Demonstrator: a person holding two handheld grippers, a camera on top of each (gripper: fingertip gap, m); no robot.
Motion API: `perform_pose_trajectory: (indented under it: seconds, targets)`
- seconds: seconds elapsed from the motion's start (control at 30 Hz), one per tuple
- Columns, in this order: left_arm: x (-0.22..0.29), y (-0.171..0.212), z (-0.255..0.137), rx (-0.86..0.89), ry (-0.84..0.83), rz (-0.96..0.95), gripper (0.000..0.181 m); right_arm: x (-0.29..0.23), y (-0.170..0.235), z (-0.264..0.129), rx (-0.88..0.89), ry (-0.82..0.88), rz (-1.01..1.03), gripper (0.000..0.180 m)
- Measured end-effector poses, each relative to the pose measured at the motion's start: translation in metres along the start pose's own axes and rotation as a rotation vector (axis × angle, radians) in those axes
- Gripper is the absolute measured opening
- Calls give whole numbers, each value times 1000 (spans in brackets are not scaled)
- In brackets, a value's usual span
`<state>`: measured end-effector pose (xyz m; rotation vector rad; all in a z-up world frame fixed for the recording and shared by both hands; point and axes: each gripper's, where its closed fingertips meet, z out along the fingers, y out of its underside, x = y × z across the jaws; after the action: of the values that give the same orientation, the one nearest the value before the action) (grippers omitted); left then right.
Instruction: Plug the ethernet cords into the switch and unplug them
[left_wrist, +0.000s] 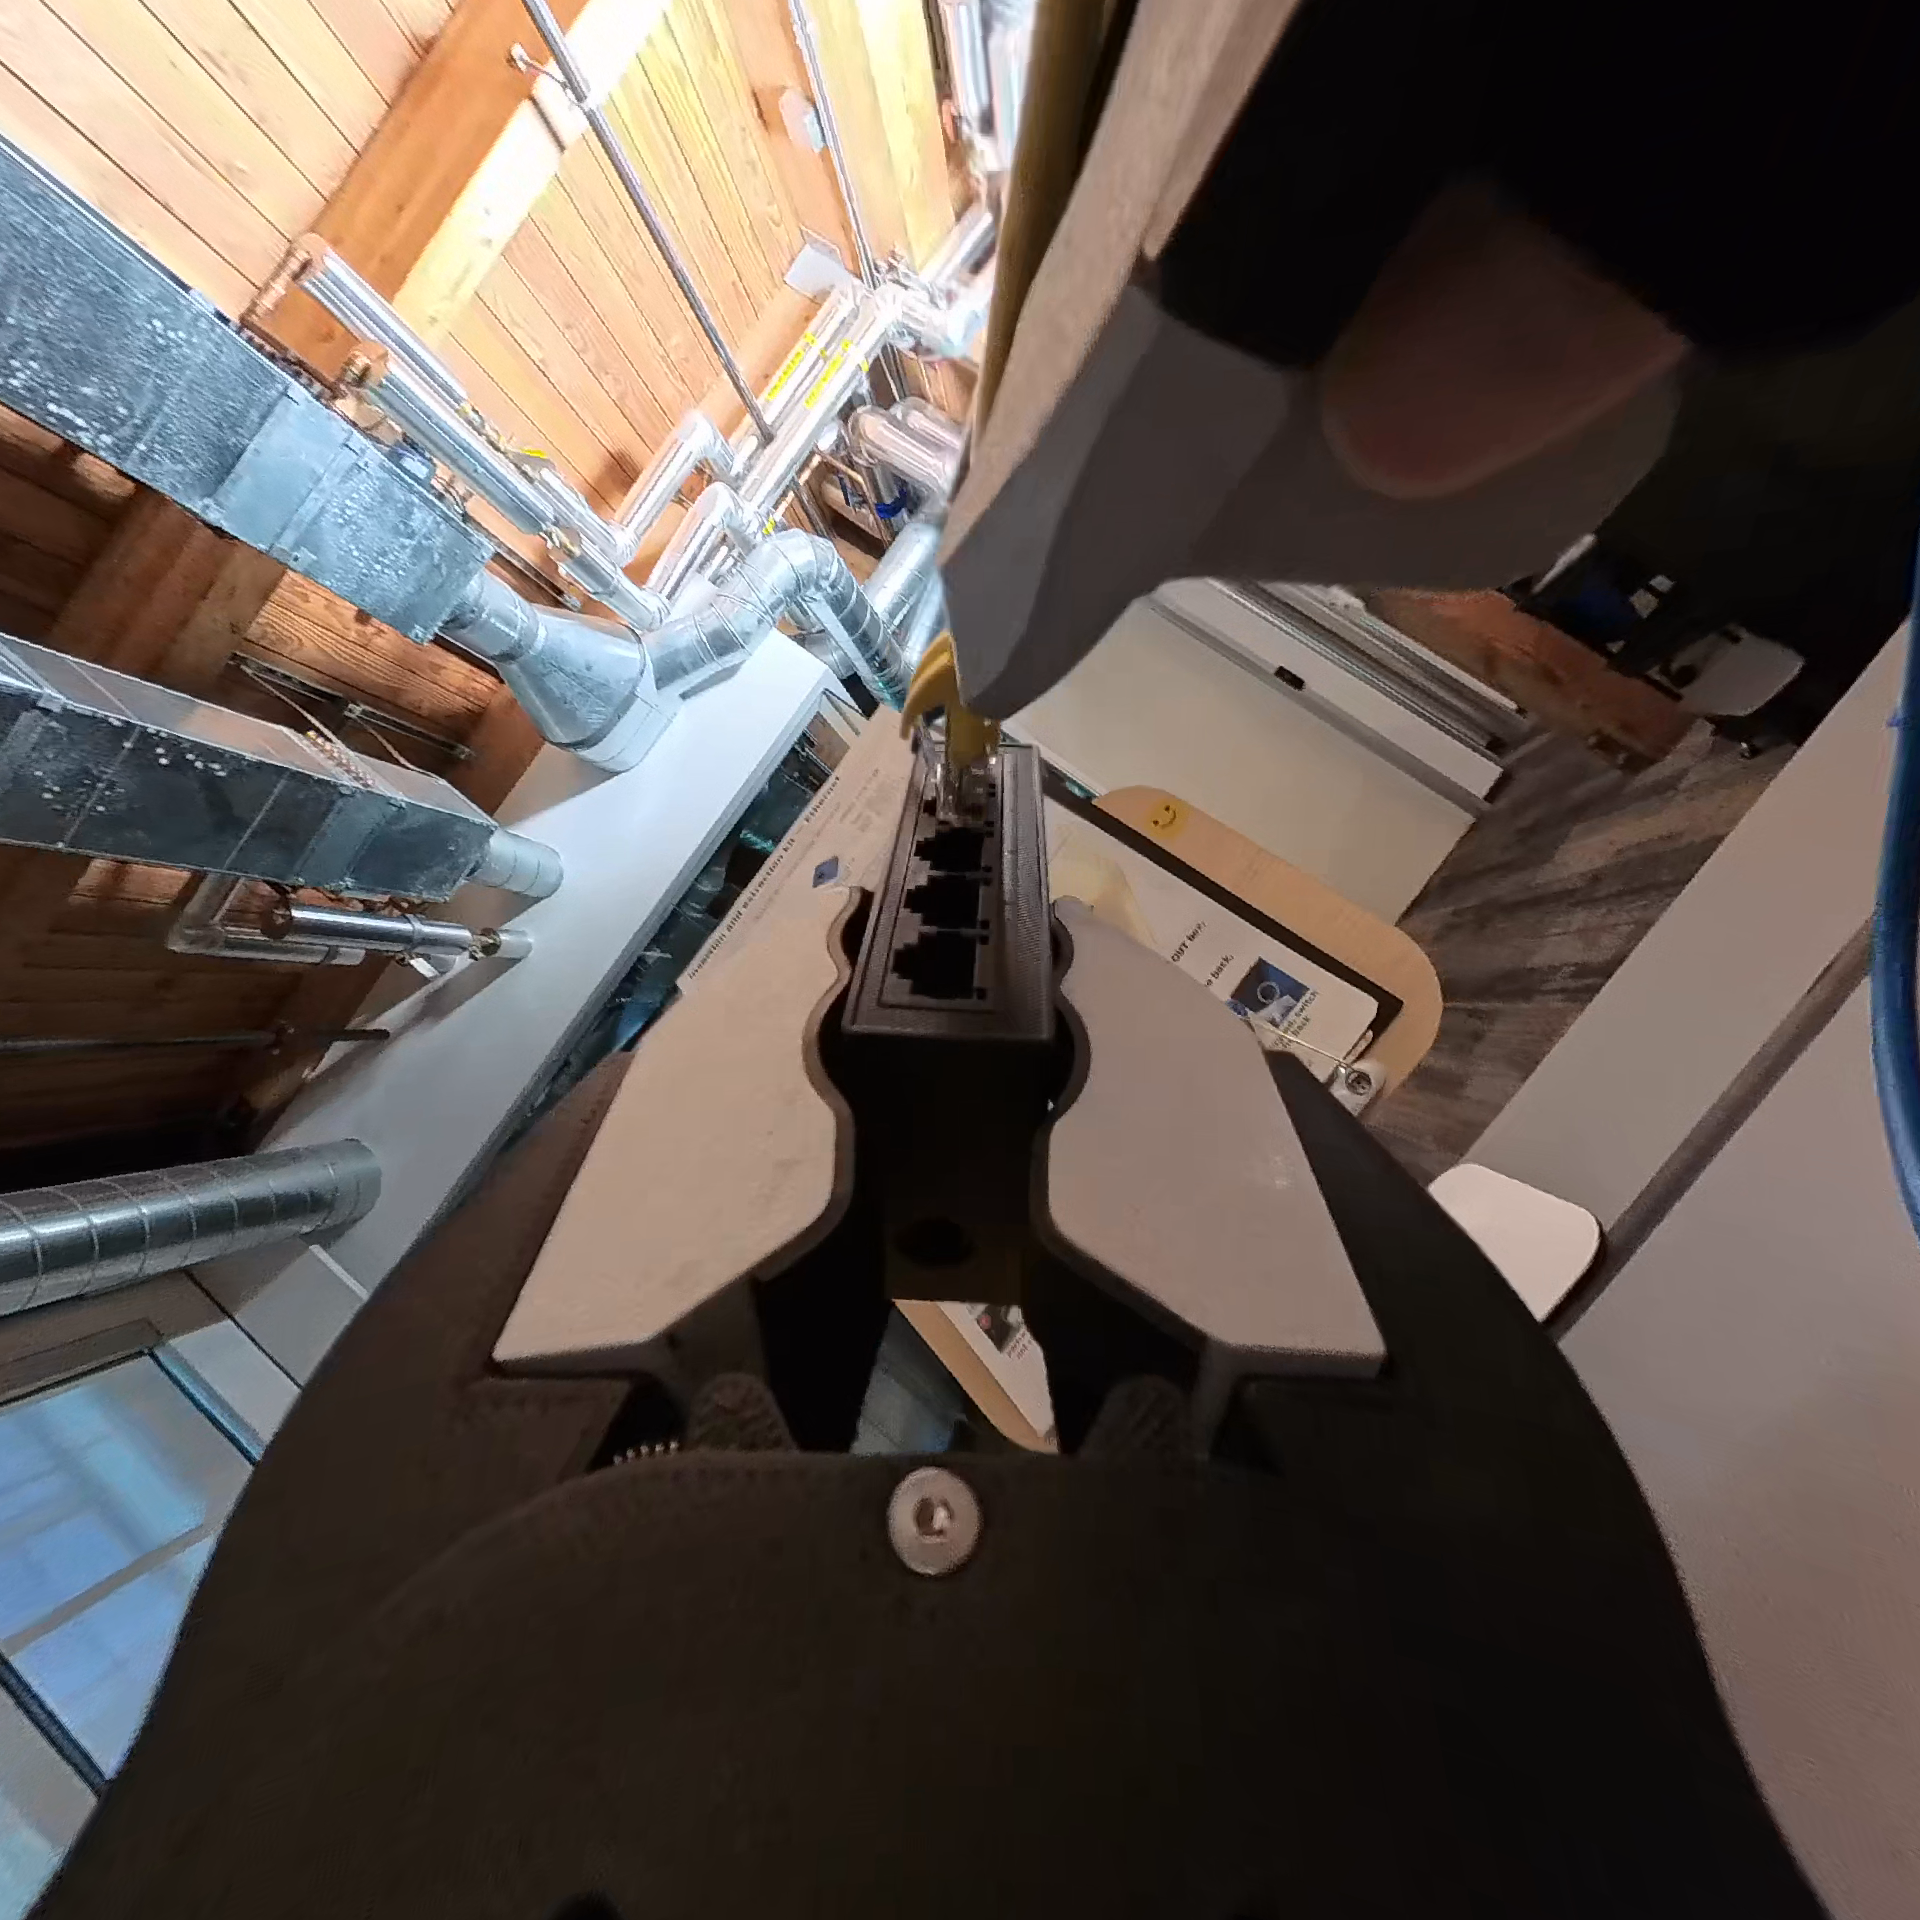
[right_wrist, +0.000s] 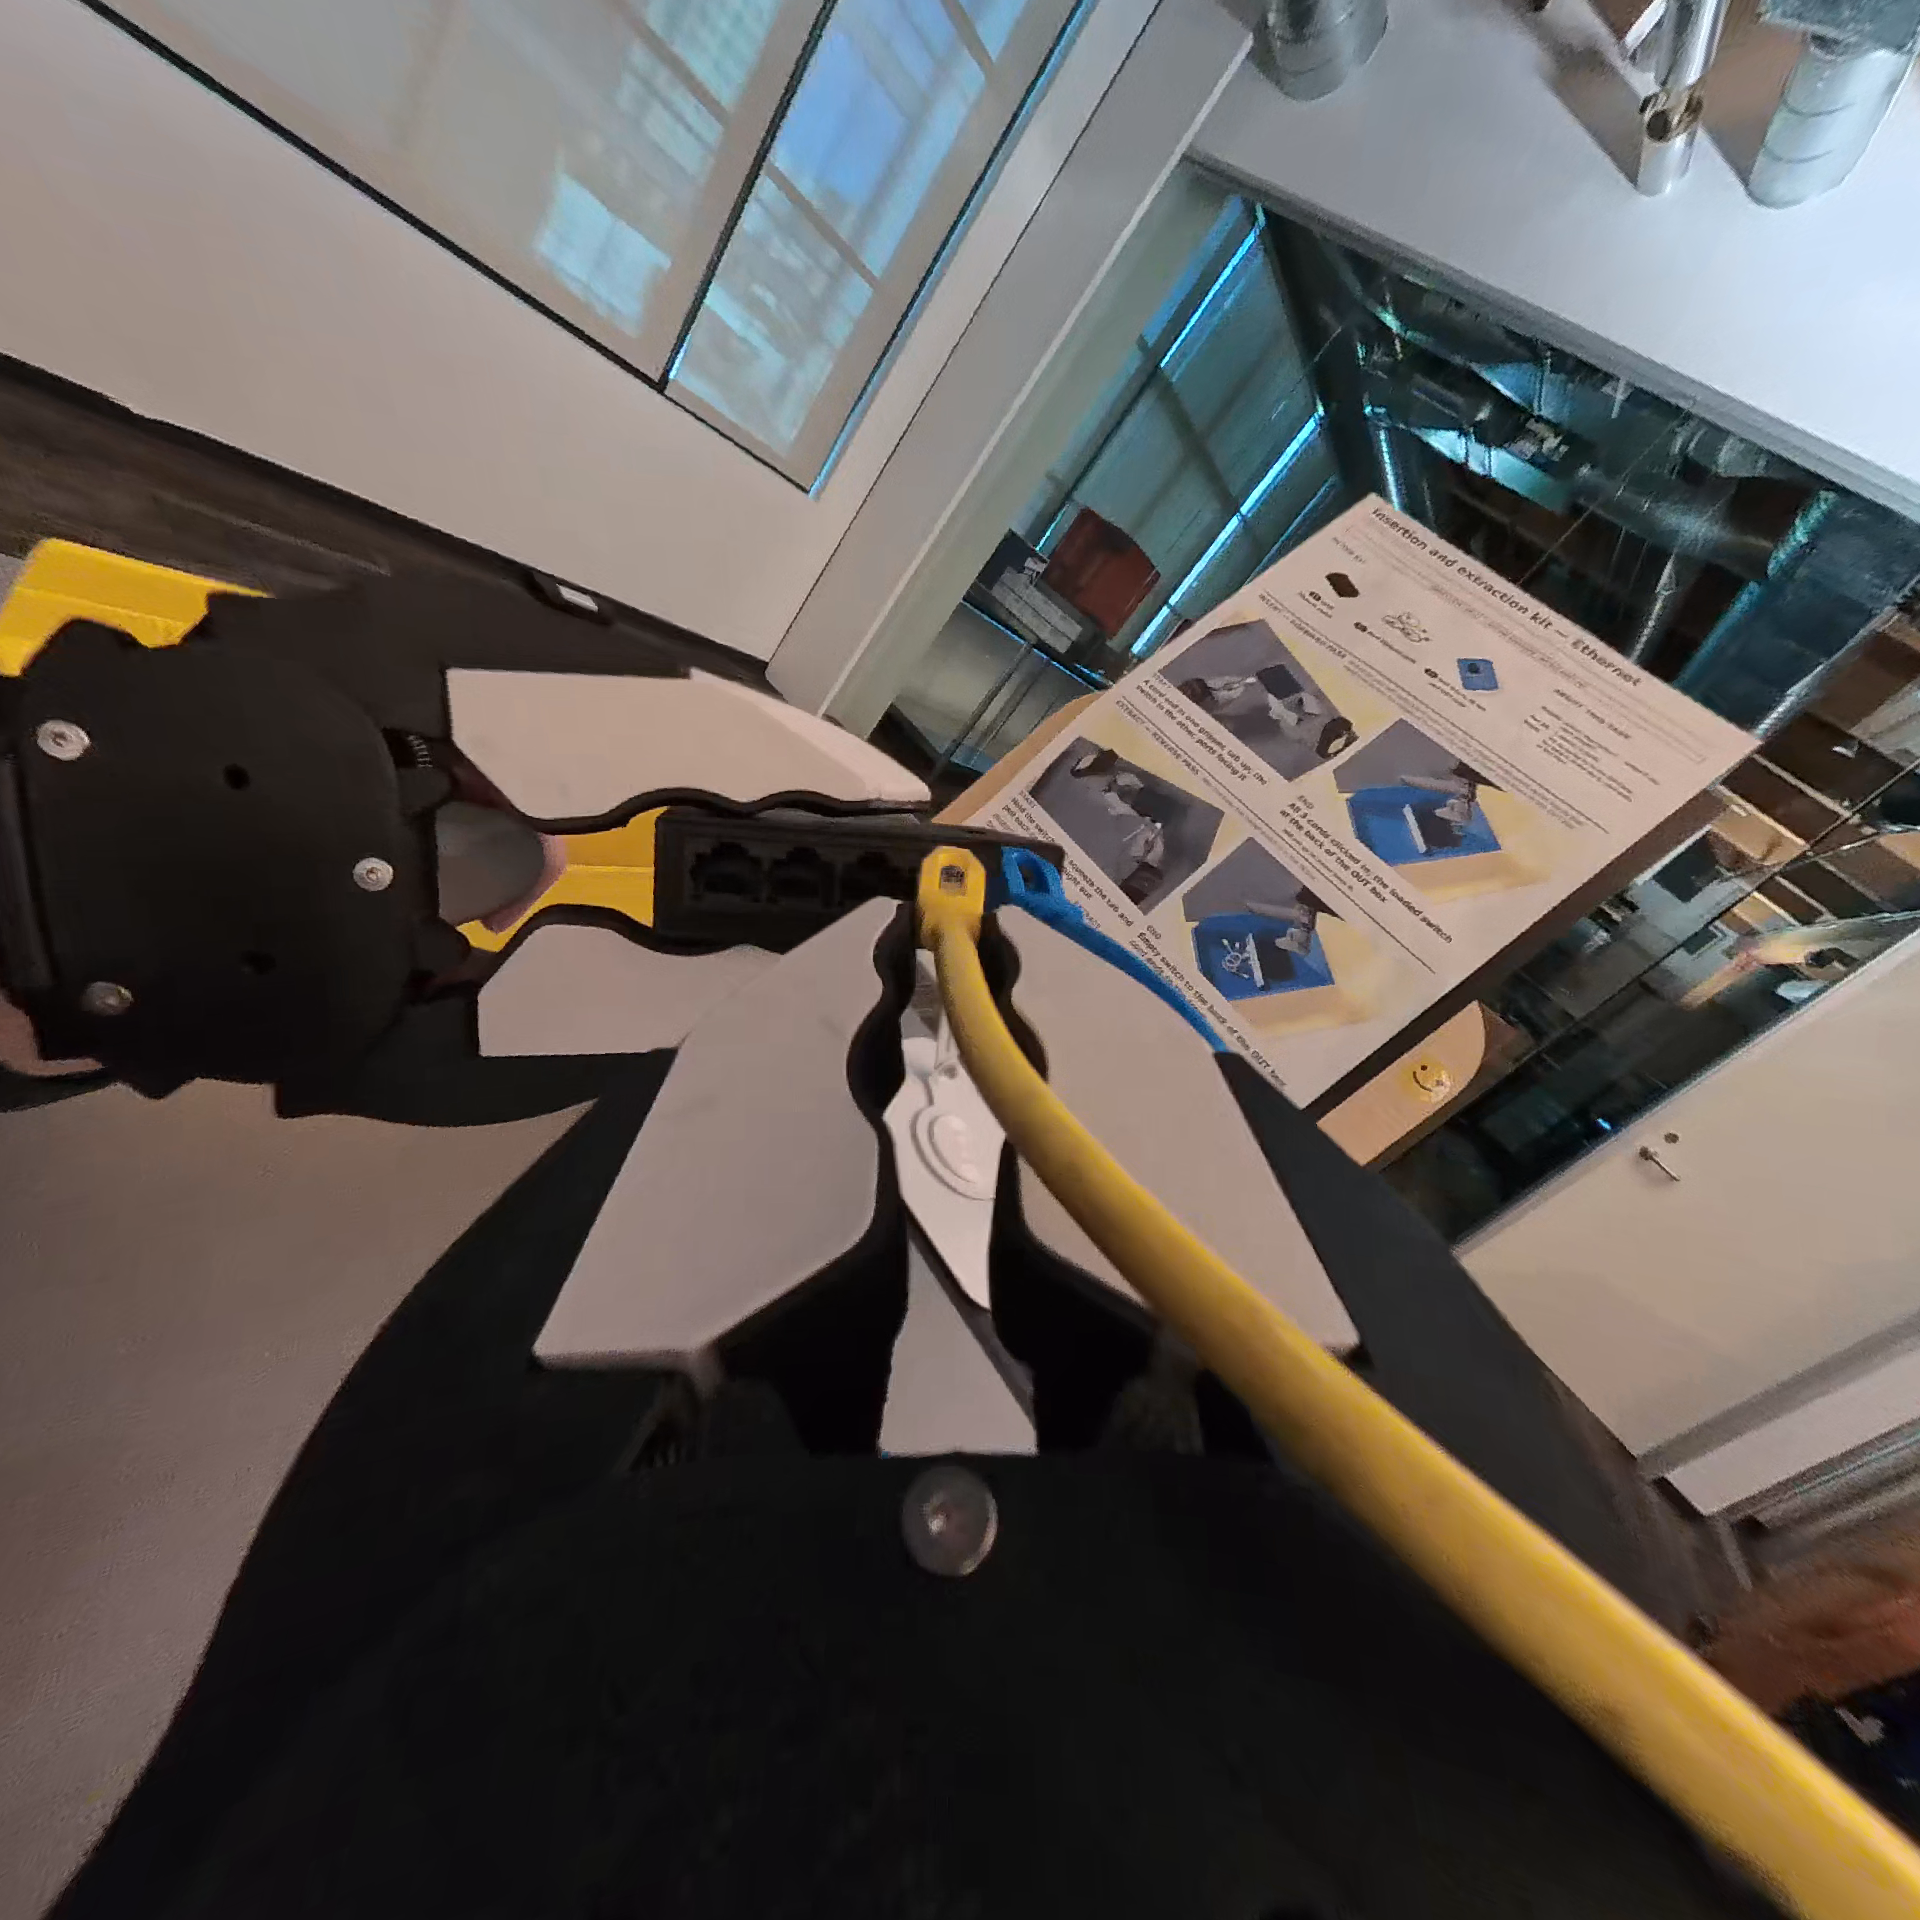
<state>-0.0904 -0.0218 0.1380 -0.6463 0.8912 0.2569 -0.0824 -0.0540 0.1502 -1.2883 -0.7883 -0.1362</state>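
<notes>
Nearest the lens in the right wrist view, the yellow cord (right_wrist: 1299, 1351) runs up between the right gripper (right_wrist: 951, 935), whose grey fingers (right_wrist: 769, 1122) are closed on it just behind its plug, at the black switch (right_wrist: 790, 878). That hold probably keeps the plug stiff and aimed at a port, with the slack trailing back out of the way. Whether the plug is fully seated in the switch cannot be told. A blue cord (right_wrist: 1081, 925) already leaves the switch on the plug's far side. The left gripper (left_wrist: 951, 977) clamps the switch by its narrow sides, lifted off any surface, with three empty ports facing outward, seemingly to brace it against the push. Behind the switch stands a printed instruction sheet (right_wrist: 1382, 790) on a wooden board.
</notes>
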Motion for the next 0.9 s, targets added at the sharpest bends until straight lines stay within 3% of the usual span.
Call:
perform_pose_trajectory:
  seconds: [0.03, 0.27, 0.57, 0.9]
  targets:
    - [-2, -2, -1, 7, -6, 2, 29, -1, -2, -2, 0, -8, 13, 13]
    - [-11, -22, -12, 81, -30, 64, 29, -3, -13, -9, 28, -64, 156, 13]
    - [-5, -20, -9, 68, 33, 10, 28, 4, -1, -7, 11, -139, 334, 13]
    - [7, -11, -4, 39, 101, -46, 28, 2, 10, -4, -81, -118, 278, 10]
